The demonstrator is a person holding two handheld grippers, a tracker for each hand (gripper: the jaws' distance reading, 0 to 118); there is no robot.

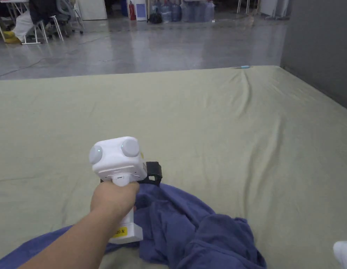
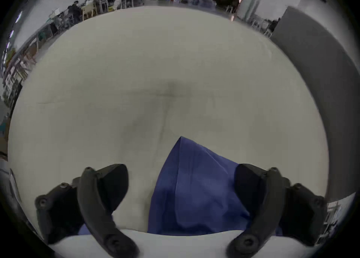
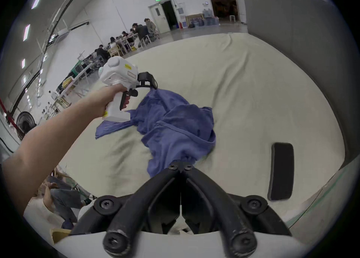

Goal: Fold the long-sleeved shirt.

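The blue shirt [image 1: 190,227] lies crumpled on the near part of the green sheet [image 1: 204,122]; the right gripper [image 3: 180,165] pinches one edge, the left gripper [image 2: 181,190] gapes around another fold, probably to spread it flat.

The pale green sheet [image 1: 204,115] lies bare across the middle and upper part of the head view, open to any reach; the crumpled blue shirt [image 1: 190,231] blocks the bottom centre; a dark grey wall [image 1: 319,45] closes the right edge; in the right gripper view a black phone [image 3: 281,170] lies lower right, apart from the shirt.
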